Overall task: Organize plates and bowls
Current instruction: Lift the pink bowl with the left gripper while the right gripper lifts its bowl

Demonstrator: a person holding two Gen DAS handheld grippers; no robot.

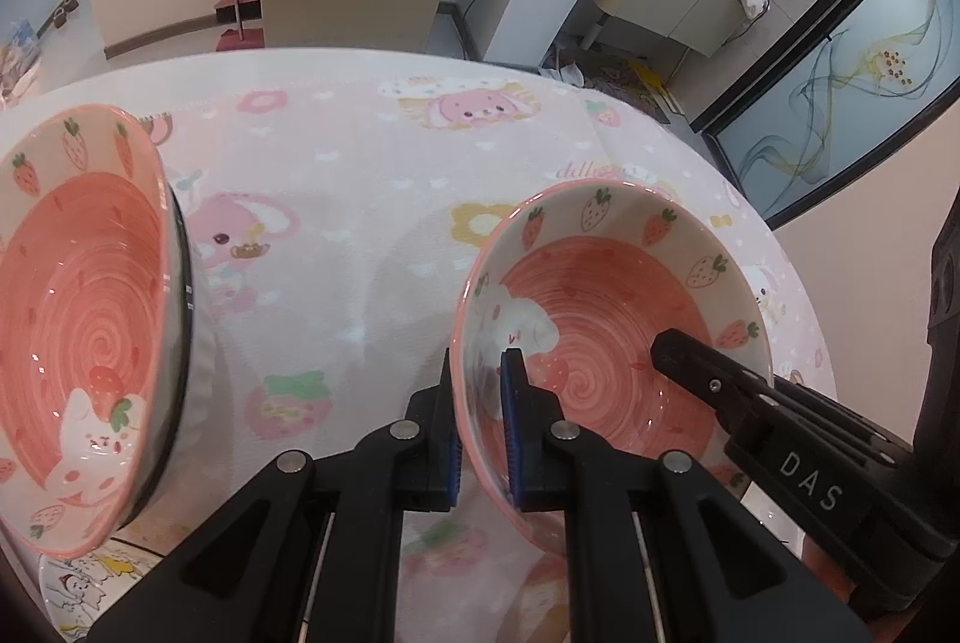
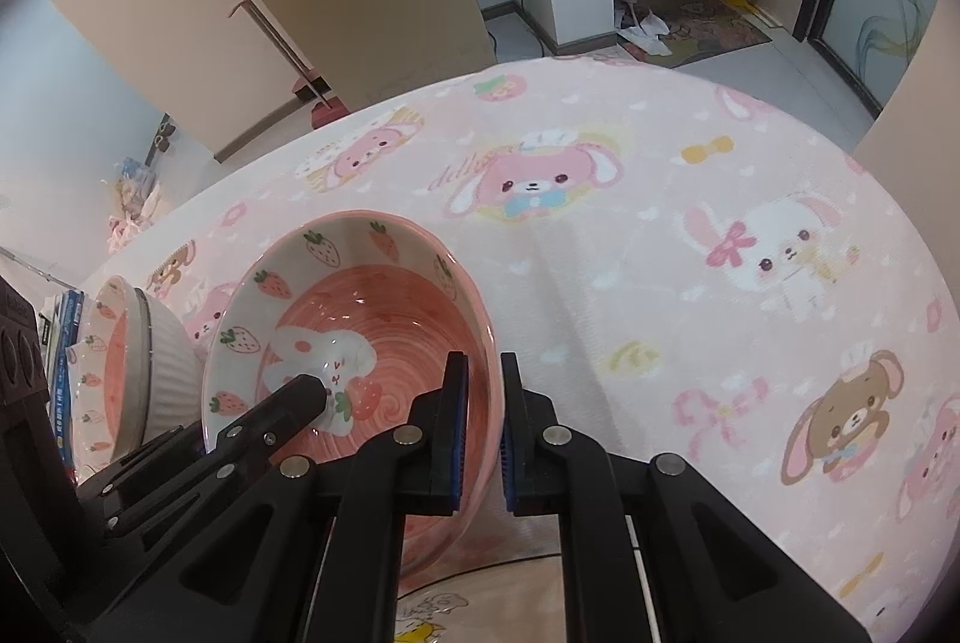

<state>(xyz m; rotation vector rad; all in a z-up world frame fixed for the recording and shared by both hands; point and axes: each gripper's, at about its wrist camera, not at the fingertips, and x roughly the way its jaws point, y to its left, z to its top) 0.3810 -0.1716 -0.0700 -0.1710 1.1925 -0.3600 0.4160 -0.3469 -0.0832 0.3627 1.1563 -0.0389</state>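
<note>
- Gripping opposite rims, the left gripper point(image 1: 483, 424) and right gripper point(image 2: 480, 430) had their jaws pinching the pink strawberry-patterned ceramic bowl point(image 1: 606, 337), probably to carry it level.
- Left of the jaws, a second matching bowl point(image 1: 84, 319) sat nested in a white ribbed bowl point(image 2: 159, 379) on the pink cartoon-print tabletop point(image 2: 660, 253), likely the stacking spot.

Black plastic claw point(image 1: 480, 415) with blue pads, silver pivot pins, "DAS" lettering.

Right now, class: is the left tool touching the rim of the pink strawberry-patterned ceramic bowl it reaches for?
Touching. In the left wrist view, the left tool pinches the pink strawberry-patterned ceramic bowl by its near rim, one blue pad pressed on each side.
</note>
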